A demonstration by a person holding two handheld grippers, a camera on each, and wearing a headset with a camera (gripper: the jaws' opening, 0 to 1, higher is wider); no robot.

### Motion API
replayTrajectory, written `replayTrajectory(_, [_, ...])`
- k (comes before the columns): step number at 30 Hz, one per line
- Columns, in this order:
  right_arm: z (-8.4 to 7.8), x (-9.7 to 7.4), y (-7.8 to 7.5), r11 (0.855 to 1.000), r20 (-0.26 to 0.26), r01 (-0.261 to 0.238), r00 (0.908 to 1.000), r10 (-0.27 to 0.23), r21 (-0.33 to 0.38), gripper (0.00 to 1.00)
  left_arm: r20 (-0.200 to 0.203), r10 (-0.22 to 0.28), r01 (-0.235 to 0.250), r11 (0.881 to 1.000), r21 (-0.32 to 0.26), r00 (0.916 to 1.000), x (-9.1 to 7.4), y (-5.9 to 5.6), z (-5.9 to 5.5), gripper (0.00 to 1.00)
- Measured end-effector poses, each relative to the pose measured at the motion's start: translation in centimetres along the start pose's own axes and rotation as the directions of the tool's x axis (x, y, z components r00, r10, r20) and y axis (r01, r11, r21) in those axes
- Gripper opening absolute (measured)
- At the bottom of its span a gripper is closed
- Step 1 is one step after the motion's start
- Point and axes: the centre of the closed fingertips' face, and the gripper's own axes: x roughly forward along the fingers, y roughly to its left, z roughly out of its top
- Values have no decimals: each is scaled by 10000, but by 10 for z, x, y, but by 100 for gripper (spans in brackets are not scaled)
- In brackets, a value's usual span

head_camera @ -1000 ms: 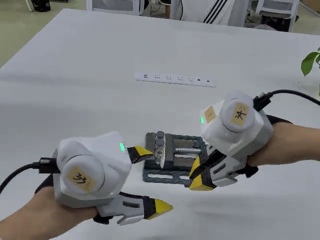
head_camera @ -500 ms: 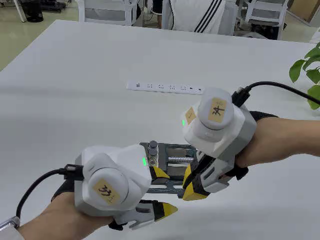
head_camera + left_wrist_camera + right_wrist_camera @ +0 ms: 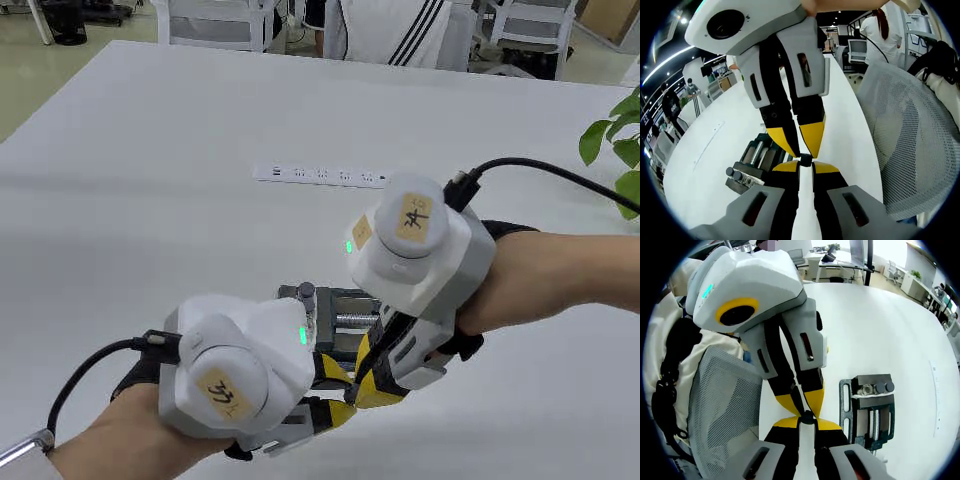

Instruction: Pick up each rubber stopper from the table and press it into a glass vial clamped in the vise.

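A small dark rubber stopper (image 3: 805, 160) sits where the two grippers meet tip to tip, just in front of the vise. My left gripper (image 3: 805, 166) is closed on it from below in the left gripper view, and my right gripper (image 3: 807, 421) pinches the same stopper (image 3: 807, 415). In the head view the left gripper (image 3: 338, 390) and right gripper (image 3: 362, 374) touch at their yellow tips, hiding the stopper. The dark vise (image 3: 345, 303) clamps a glass vial (image 3: 307, 297) with a grey top; two vial tops (image 3: 876, 387) show in its jaws.
A white power strip (image 3: 320, 175) lies farther back on the white table (image 3: 150, 150). A mesh office chair (image 3: 900, 145) stands at the table's near side. A plant (image 3: 625, 140) sits at the right edge. A person sits beyond the far edge.
My left gripper moved right toward the right gripper's tips and its wide-open jaws closed. The right gripper shifted slightly left. The head camera also moved.
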Motion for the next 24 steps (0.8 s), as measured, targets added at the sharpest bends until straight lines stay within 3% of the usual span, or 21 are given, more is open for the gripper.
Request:
replayTrajectory(13, [-2, 4, 4, 9997, -312, -254, 9992, 253, -34, 6, -347, -211, 228, 9986, 479, 9992, 3, -5, -2, 6])
replayTrajectory(24, [-5, 9, 5, 9994, -542, -338, 9980, 339, 32, 6, -551, -320, 351, 9978, 558, 9980, 6, -9, -5, 6])
